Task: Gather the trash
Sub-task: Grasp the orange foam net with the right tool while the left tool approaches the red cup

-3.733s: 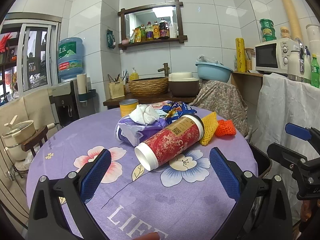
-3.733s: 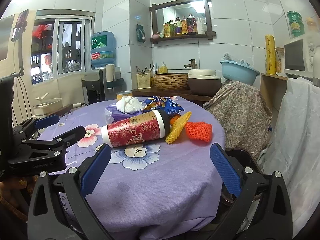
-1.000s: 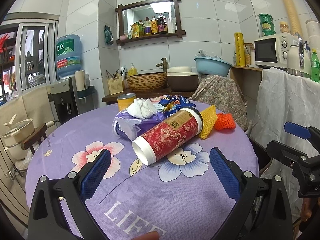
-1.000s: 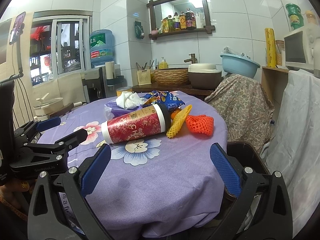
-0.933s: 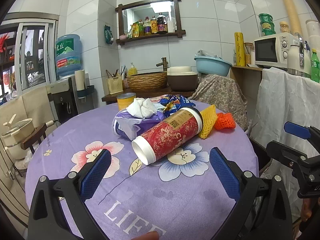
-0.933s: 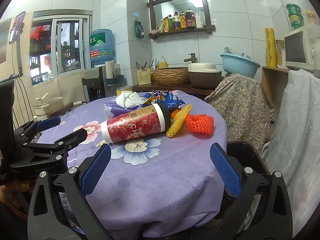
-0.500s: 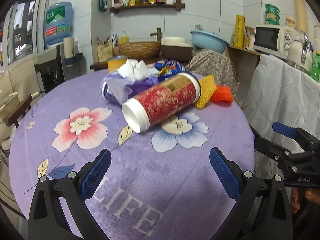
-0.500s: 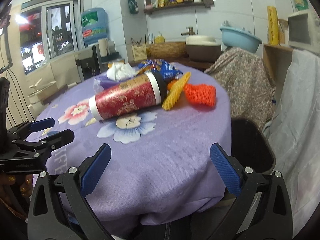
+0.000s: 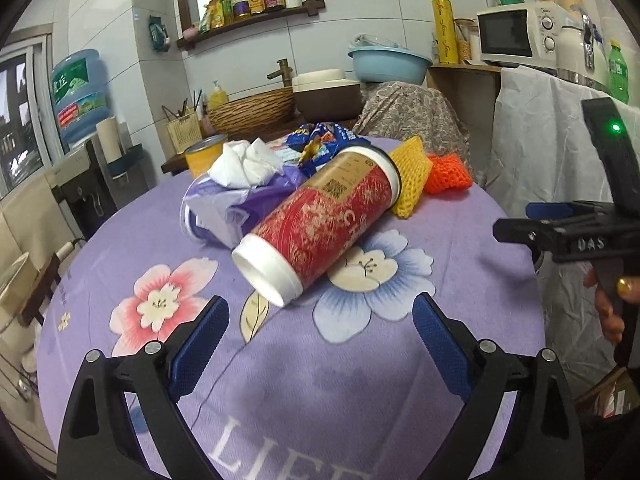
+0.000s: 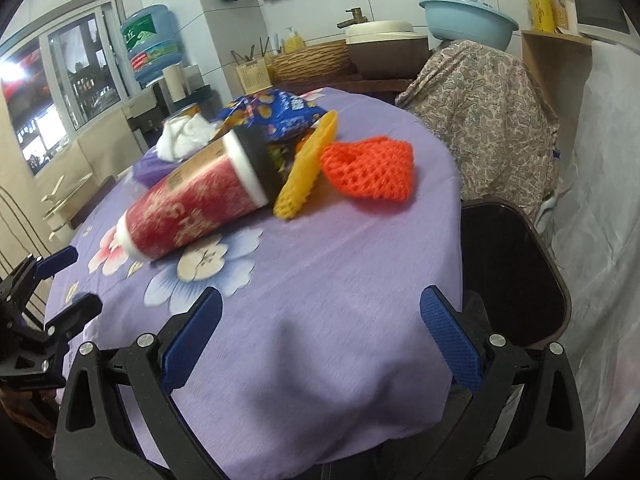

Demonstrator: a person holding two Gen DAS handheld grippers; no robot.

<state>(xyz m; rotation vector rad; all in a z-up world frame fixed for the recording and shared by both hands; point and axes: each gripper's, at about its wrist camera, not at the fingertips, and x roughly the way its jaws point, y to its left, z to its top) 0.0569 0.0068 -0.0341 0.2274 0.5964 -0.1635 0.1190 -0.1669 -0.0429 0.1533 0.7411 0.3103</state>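
1. The trash lies heaped toward the far half of the round counter under its purple flowered cloth; at the front of the heap a red patterned cylindrical paper canister with white rims lies on its side, its white base end pointing toward the left hand-held gripper.
2. Behind the canister's left side sits a crumpled purple plastic bag with a wad of white tissue on top; a blue snack wrapper lies behind its far end, and a yellow tin can stands at the far counter edge.
3. A yellow foam fruit net leans against the canister's dark far end, and an orange foam fruit net lies flat just beside it, close to the right-hand counter edge.
4. The near half of the cloth, between the heap and both tools, is bare; the cloth hangs over the near edge in the right wrist view.
5. A black bin stands just beside the counter's right edge, its mouth below the counter top.
6. The left hand-held gripper is spread wide, holding nothing, over the near cloth, facing the canister's base.
7. The right hand-held gripper is likewise spread wide and holds nothing, above the counter's near right edge; the bin is to its right.
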